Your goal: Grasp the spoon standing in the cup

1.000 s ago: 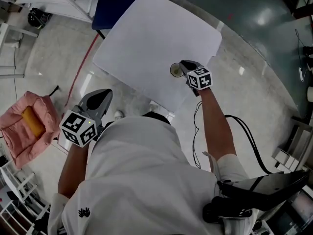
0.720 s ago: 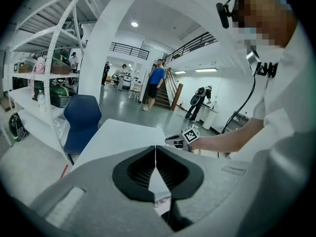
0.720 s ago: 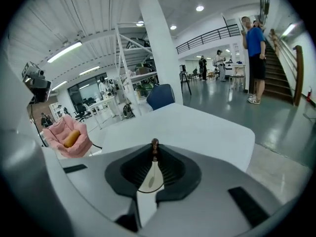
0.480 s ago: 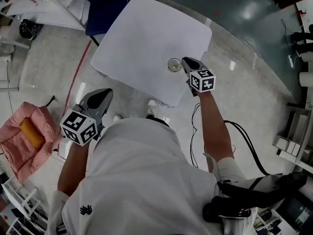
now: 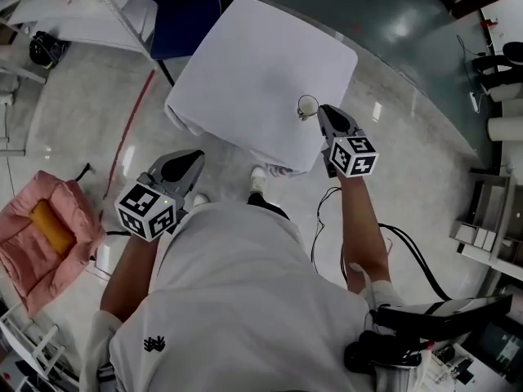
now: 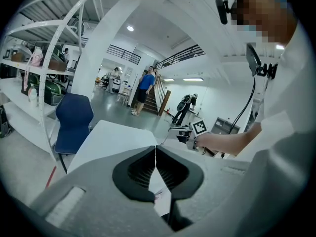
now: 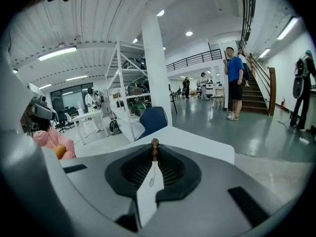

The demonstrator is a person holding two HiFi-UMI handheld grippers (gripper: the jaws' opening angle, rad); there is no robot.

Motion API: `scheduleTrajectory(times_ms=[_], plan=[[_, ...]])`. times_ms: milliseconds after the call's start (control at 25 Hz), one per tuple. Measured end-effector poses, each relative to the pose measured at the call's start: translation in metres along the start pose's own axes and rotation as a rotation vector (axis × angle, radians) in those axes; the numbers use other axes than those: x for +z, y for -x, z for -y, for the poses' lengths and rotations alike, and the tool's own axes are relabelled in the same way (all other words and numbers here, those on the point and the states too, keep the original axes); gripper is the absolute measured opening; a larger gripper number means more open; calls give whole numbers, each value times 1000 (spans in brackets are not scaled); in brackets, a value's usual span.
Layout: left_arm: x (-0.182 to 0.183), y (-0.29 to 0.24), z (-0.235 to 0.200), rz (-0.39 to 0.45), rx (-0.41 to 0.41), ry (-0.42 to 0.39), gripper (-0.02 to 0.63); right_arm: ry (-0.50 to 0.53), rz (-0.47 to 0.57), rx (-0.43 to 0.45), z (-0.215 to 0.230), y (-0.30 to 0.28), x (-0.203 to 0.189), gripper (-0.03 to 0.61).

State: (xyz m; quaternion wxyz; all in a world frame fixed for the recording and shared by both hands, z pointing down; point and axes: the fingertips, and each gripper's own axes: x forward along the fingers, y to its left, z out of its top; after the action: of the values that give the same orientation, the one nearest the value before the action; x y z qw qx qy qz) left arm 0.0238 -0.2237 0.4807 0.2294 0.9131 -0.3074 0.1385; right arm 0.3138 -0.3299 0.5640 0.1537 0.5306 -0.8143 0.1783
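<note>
Right gripper [image 5: 322,113] has barely shifted beside the cup [image 5: 307,104] — jaws pinching the spoon [image 7: 155,147], handle upright.

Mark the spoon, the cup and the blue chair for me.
spoon [image 7: 154,146], right gripper view, on its brown handle tip.
cup [image 5: 299,104], head view, on its rim.
chair [image 6: 74,115], left gripper view, on its blue backrest.

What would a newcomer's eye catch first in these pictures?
The white table fills the upper middle of the head view, with a cup near its right edge. There the right gripper is shut on the spoon by its brown handle; the left gripper hangs shut and empty over the floor.
</note>
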Motion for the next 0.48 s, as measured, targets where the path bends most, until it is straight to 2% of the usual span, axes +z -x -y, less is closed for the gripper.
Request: scheduleTrajectory(times_ms=[240,480], plan=[[-15,69,-33,15,-11,-5,12,-10,20,19,-112,16,23,43],[-38,119,-43,1,-34,-53,12,11,-2,74,-209,40,16,43]])
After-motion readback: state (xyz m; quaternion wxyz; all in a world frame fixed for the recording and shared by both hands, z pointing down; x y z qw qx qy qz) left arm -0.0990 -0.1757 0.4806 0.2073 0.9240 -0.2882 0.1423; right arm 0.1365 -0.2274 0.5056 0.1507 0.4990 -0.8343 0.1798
